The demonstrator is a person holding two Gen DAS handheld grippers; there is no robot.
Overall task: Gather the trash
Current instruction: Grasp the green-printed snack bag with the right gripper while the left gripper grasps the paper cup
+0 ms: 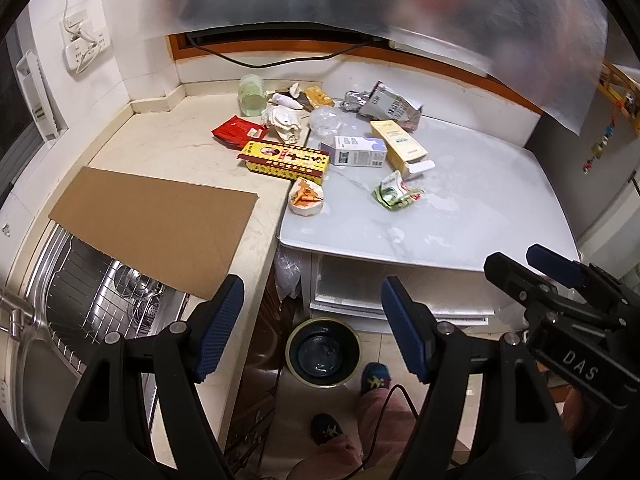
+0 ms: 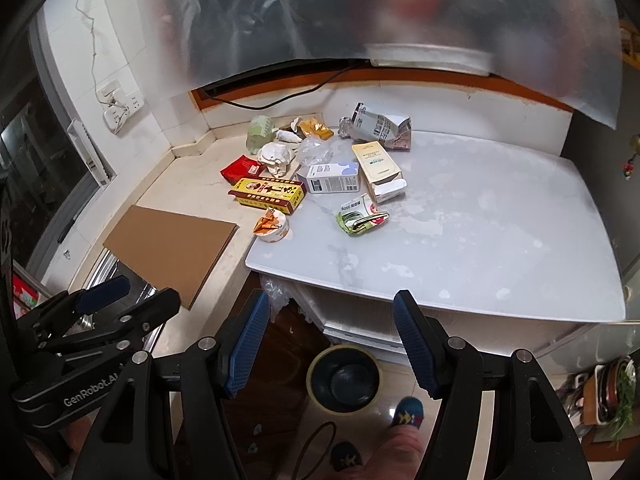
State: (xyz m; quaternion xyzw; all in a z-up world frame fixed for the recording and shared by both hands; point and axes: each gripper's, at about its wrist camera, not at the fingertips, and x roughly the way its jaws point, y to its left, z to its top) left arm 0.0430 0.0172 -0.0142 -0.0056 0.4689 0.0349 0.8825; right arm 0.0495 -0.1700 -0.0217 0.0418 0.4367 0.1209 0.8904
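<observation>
Both the left tongs (image 1: 312, 328) and the right tongs (image 2: 332, 344) hang with jaws spread wide and nothing between them, above the round dark trash bin (image 1: 323, 355) on the floor. The trash lies in a heap at the far side of the white marble tabletop (image 2: 480, 240): a long yellow-and-red cardboard box (image 1: 285, 160), a white-and-lilac carton (image 1: 359, 151), a cream carton (image 1: 400, 145), a crumpled green wrapper (image 1: 394, 192), a small orange-and-white cup (image 1: 306, 197) and a torn silver-lined bag (image 1: 394, 107). A flat brown cardboard sheet (image 1: 160, 224) rests over the steel sink (image 1: 100, 304).
</observation>
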